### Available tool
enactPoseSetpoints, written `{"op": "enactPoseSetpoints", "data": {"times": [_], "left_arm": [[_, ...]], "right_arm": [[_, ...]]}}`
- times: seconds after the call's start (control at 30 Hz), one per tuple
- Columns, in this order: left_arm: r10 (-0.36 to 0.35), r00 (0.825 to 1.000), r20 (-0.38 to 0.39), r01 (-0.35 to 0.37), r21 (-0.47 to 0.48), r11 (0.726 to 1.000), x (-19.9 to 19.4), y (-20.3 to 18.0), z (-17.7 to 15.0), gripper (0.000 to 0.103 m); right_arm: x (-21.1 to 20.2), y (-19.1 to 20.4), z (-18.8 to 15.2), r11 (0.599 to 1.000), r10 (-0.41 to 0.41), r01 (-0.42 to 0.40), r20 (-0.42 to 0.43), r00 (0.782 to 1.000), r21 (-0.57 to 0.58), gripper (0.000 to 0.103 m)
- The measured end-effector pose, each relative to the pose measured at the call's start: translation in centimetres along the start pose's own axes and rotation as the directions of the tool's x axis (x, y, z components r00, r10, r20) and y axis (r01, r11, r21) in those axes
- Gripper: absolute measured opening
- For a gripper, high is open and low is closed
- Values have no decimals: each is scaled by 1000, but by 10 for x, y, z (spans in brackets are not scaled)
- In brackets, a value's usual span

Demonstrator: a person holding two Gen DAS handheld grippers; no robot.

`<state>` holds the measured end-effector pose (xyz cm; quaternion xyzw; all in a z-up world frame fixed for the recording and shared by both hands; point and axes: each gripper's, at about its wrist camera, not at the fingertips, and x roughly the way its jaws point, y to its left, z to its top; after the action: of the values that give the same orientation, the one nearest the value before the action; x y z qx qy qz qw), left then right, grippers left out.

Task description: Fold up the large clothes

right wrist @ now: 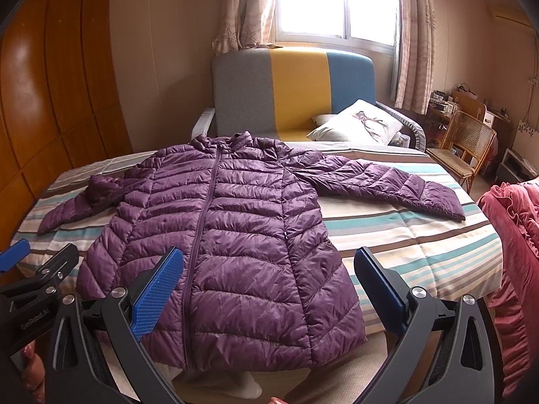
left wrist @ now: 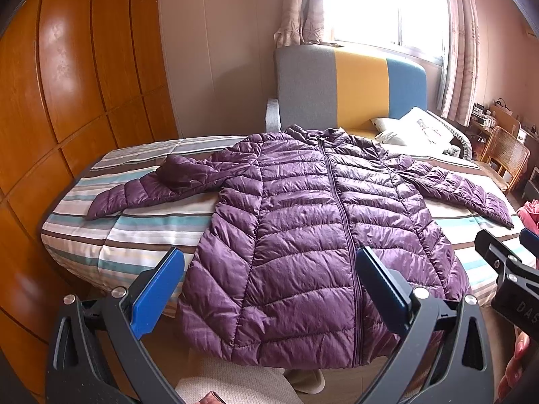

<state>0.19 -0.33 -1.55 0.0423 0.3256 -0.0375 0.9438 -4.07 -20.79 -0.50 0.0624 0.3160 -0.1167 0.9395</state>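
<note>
A purple quilted puffer jacket (left wrist: 303, 229) lies zipped on the striped bed (left wrist: 134, 235), hem overhanging; both grippers' jaws gape, holding nothing.

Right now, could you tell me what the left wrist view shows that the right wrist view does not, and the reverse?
Only the left wrist view shows the left tool head-on, open, above the jacket's hem, and more of the wardrobe. Only the right wrist view shows the right tool head-on, open, and the full pink blanket. Both show the purple jacket spread flat and zipped on the striped bed, the pillow and the wicker chair.
</note>
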Motion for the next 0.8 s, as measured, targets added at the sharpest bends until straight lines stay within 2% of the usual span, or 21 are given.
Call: {"op": "enactPoseSetpoints", "data": {"times": [0.5, 0.7, 0.8], "left_arm": [[-2, 1000, -10, 2, -1, 1000, 3, 3, 0, 101], [-44, 997, -56, 45, 8, 999, 16, 5, 2, 101], [-92, 992, -87, 89, -37, 995, 31, 12, 3, 101]], "right_arm": [[5, 1, 0, 1000, -5, 5, -15, 1000, -4, 100], [16, -11, 2, 1000, -28, 28, -8, 1000, 4, 100], [27, -29, 5, 999, 12, -13, 27, 1000, 44, 100]]}}
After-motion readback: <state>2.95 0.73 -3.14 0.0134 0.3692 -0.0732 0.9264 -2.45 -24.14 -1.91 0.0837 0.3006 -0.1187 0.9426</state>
